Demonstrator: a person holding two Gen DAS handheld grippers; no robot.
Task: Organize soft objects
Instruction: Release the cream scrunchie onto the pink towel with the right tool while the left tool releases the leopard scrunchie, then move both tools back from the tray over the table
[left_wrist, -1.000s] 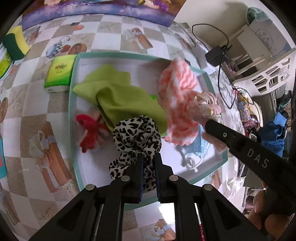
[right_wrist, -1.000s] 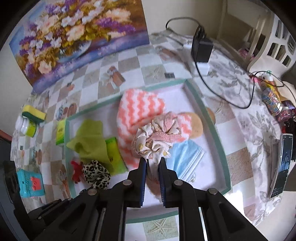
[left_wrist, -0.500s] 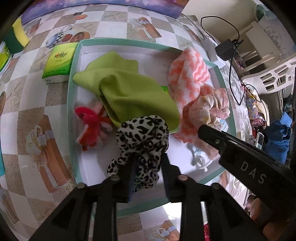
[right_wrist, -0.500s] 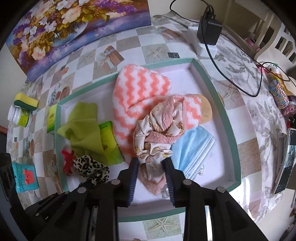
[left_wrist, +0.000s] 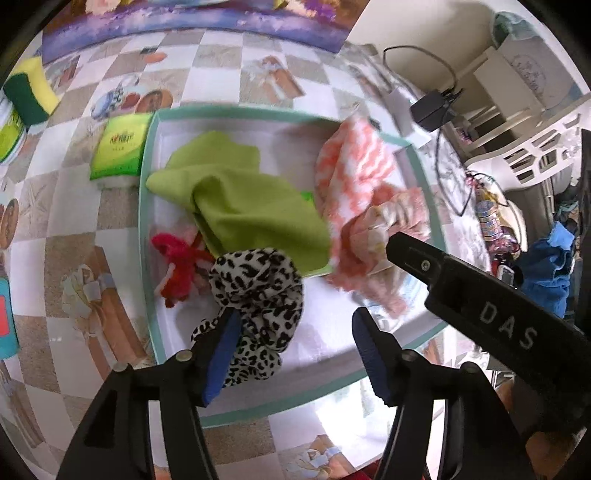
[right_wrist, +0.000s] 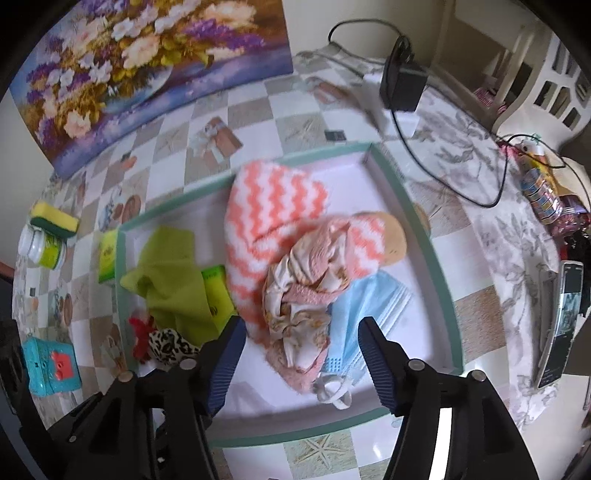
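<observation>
Covering the table is a checkered cloth, with a flower painting propped at its far edge. On the cloth sits a shallow tray with a teal rim, and all the soft things lie inside it. Largest is the zigzag towel, orange and white, spread over the tray's middle; beside it toward the left end lies a green cloth, partly over a green packet. A blue mask lies flat next to the towel at the near right, its ear loop by the rim. A pink floral scrunchie rests on the towel's near edge, between the widening jaws of the right gripper, whose pads do not touch it. The leopard scrunchie lies in the near left part, touching a red yarn bow; the left gripper is opening too, its left pad close against the fabric, whether touching I cannot tell, the right pad clear. Outside the tray, a tissue pack lies just beside its left rim.
</observation>
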